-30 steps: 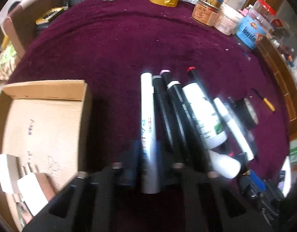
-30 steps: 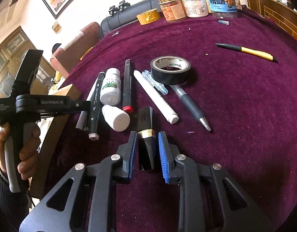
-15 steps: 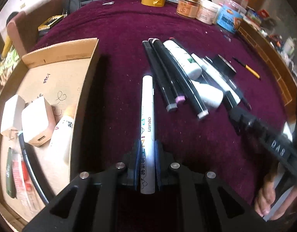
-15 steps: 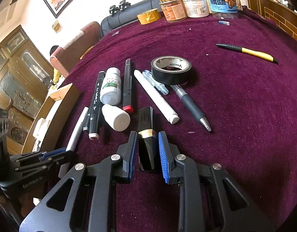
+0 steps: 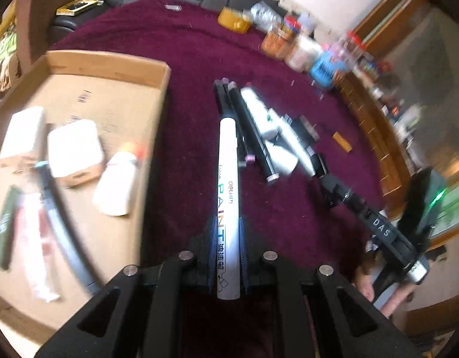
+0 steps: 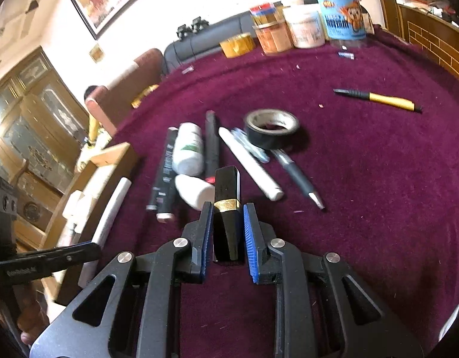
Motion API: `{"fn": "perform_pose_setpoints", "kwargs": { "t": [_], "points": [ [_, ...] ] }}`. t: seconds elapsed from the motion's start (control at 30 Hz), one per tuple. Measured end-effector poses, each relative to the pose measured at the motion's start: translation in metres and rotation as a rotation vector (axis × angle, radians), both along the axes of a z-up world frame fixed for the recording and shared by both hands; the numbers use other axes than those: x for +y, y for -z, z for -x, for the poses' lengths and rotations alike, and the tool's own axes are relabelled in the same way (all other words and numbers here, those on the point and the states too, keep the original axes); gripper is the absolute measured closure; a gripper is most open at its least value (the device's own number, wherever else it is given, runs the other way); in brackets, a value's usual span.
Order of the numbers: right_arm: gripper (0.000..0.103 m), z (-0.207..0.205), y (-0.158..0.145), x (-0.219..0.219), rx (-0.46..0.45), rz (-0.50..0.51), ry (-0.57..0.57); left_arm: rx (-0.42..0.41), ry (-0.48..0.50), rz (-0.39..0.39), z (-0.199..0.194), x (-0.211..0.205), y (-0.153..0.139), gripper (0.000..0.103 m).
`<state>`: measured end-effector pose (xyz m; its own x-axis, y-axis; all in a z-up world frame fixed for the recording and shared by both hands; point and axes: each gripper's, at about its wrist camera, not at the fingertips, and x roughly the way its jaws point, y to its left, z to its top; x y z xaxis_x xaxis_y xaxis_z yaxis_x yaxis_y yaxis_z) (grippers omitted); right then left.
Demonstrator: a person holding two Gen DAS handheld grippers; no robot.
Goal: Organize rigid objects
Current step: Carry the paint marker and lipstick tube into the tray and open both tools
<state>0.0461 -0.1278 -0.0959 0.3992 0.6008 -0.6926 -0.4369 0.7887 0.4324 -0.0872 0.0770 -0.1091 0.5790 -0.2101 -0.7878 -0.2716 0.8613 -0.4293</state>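
My left gripper (image 5: 226, 232) is shut on a white paint marker (image 5: 228, 194) and holds it above the purple cloth, right of the cardboard box (image 5: 110, 65). The marker (image 6: 110, 208) also shows in the right wrist view beside the box (image 6: 110, 155). My right gripper (image 6: 228, 217) is shut on a black lipstick tube with a gold band (image 6: 226, 203), lifted off the cloth. Black markers (image 6: 163, 173), a white bottle (image 6: 189, 149), a white pen (image 6: 250, 164) and a grey pen (image 6: 298, 176) lie in a row on the cloth.
The box holds white chargers (image 5: 74, 149), a small white bottle (image 5: 116, 182) and cables. A black tape roll (image 6: 271, 128) and a yellow pen (image 6: 381, 100) lie on the cloth. Jars (image 6: 304, 26) and yellow tape (image 6: 237, 44) stand at the far edge.
My left gripper lifted the paint marker out of the row and carried it back toward the box. My right gripper raised the lipstick tube off the cloth.
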Motion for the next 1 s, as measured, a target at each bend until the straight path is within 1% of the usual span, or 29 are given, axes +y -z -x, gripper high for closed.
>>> {"fn": "perform_pose_setpoints", "kwargs": {
  "t": [0.03,0.1,0.17,0.23,0.37,0.47,0.57,0.67,0.73,0.83,1.0],
  "points": [
    [0.083,0.008,-0.010,0.008,-0.010,-0.030,-0.025,-0.019,-0.018,-0.003,0.010,0.008,-0.008,0.091],
    [0.083,0.017,-0.024,0.026,-0.019,-0.054,-0.080,-0.038,-0.053,-0.010,0.024,0.025,-0.018,0.091],
    [0.083,0.027,-0.036,0.057,-0.015,-0.074,-0.163,-0.051,-0.093,-0.020,0.036,0.045,-0.025,0.091],
    [0.083,0.036,-0.043,0.090,-0.018,-0.077,-0.242,-0.058,-0.147,-0.050,0.048,0.065,-0.029,0.091],
    [0.083,0.044,-0.040,0.142,0.021,-0.078,-0.334,-0.047,-0.232,-0.070,0.068,0.100,-0.026,0.091],
    [0.083,0.044,-0.039,0.179,0.004,-0.021,-0.375,-0.024,-0.276,-0.090,0.080,0.122,-0.021,0.091],
    [0.083,0.033,-0.029,0.209,0.014,0.023,-0.392,0.003,-0.290,-0.078,0.082,0.140,-0.012,0.091],
    [0.083,0.020,-0.014,0.233,0.041,0.062,-0.388,0.020,-0.269,-0.082,0.085,0.157,-0.007,0.091],
    [0.083,0.011,-0.005,0.245,0.061,0.085,-0.383,0.061,-0.251,-0.083,0.079,0.162,0.000,0.091],
    [0.083,0.002,0.002,0.257,0.107,0.082,-0.390,0.096,-0.234,-0.099,0.076,0.165,0.006,0.091],
    [0.083,-0.001,0.009,0.274,0.096,0.126,-0.383,0.141,-0.205,-0.127,0.075,0.161,0.014,0.091]
  ]
}}
